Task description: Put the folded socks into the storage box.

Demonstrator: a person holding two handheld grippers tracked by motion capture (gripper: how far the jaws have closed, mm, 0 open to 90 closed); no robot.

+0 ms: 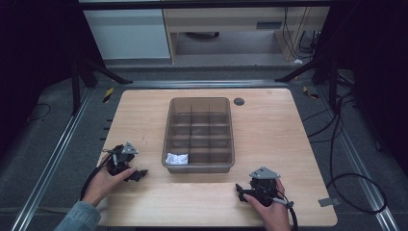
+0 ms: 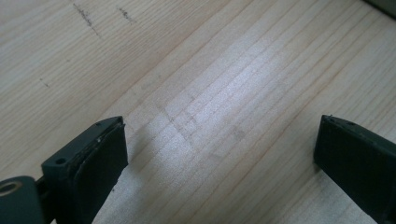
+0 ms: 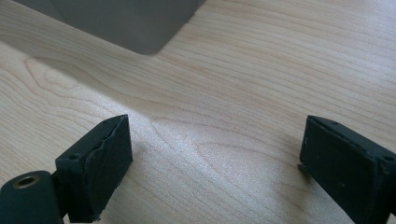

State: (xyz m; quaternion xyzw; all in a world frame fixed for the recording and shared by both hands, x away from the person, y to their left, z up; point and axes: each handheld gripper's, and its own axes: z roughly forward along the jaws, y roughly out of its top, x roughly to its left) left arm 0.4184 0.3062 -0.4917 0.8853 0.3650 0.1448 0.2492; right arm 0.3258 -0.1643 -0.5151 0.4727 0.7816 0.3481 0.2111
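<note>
high view: unlabelled grey tray (image 1: 168,126)

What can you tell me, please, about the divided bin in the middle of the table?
The divided bin is a rectangular tray of smoky, see-through grey plastic with rounded corners. Inner walls split it into a grid of compartments, three across. It sits flat and upright on the wooden table, its long side running away from the person. A crumpled white piece, perhaps paper, lies in the near-left compartment; the other compartments look empty. Neither hand-held gripper touches it. A corner of it shows in the right gripper view.
</note>
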